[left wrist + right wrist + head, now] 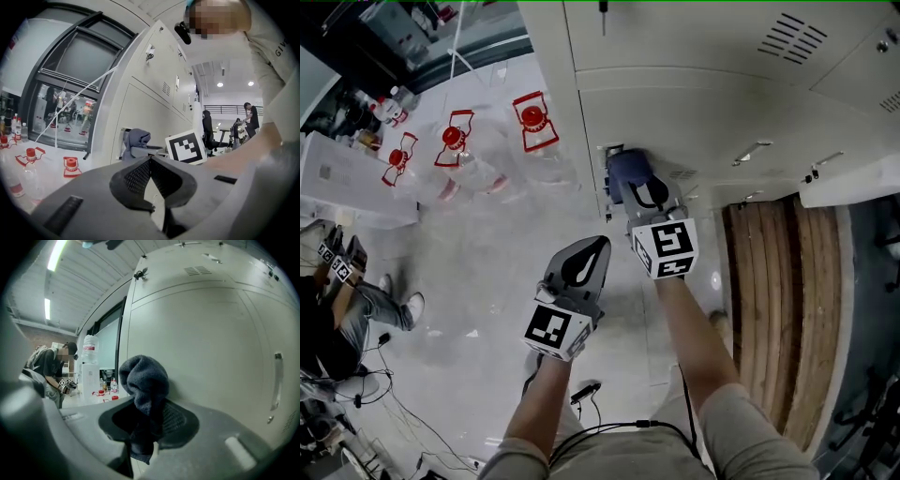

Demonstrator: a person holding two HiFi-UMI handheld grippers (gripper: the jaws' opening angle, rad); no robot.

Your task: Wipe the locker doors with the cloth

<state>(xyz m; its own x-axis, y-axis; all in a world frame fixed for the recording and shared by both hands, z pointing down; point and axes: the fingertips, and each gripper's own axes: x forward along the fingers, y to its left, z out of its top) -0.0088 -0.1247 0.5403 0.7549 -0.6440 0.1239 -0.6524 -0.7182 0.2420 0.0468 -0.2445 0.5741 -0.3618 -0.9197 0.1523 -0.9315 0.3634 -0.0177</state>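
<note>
A grey-blue cloth (625, 171) is bunched between the jaws of my right gripper (638, 193), which is shut on it. In the right gripper view the cloth (144, 379) sticks out past the jaws of my right gripper (149, 417) and touches the pale locker door (206, 348). The contact is low on the locker door (694, 122), near its left edge. My left gripper (587, 253) hangs back, lower left of the right one, shut and holding nothing. The left gripper view shows the left gripper (150, 162) with its pads together, and the cloth (137, 140) beyond them against the lockers (140, 105).
Plastic water bottles with red caps (454, 140) lie in packs on the floor left of the lockers. Wooden boards (778, 300) lie to the right below the lockers. A seated person (342, 300) is at far left. Cables (586, 392) trail near my feet. Door handles (753, 152) stick out.
</note>
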